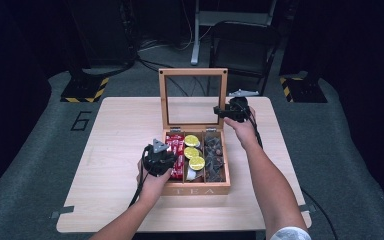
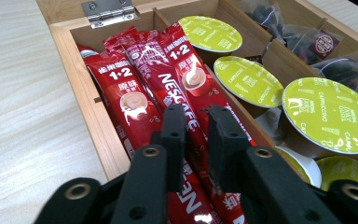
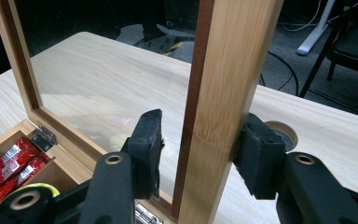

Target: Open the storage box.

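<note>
A: What is recorded for the left gripper (image 2: 196, 126)?

B: Its jaws are seen closed to a narrow gap on a red instant-coffee stick sachet (image 2: 189, 100), which lies with the others in the left compartment of the open wooden tea box (image 1: 195, 189) on the light wooden table (image 1: 115, 145).

A: And the right gripper (image 3: 200, 154)?

B: Its jaws are clamped on the right wooden rail of the upright glass-paned lid (image 3: 223, 93). Green-topped coffee capsules (image 2: 328, 114) are noted in the middle compartment.
</note>
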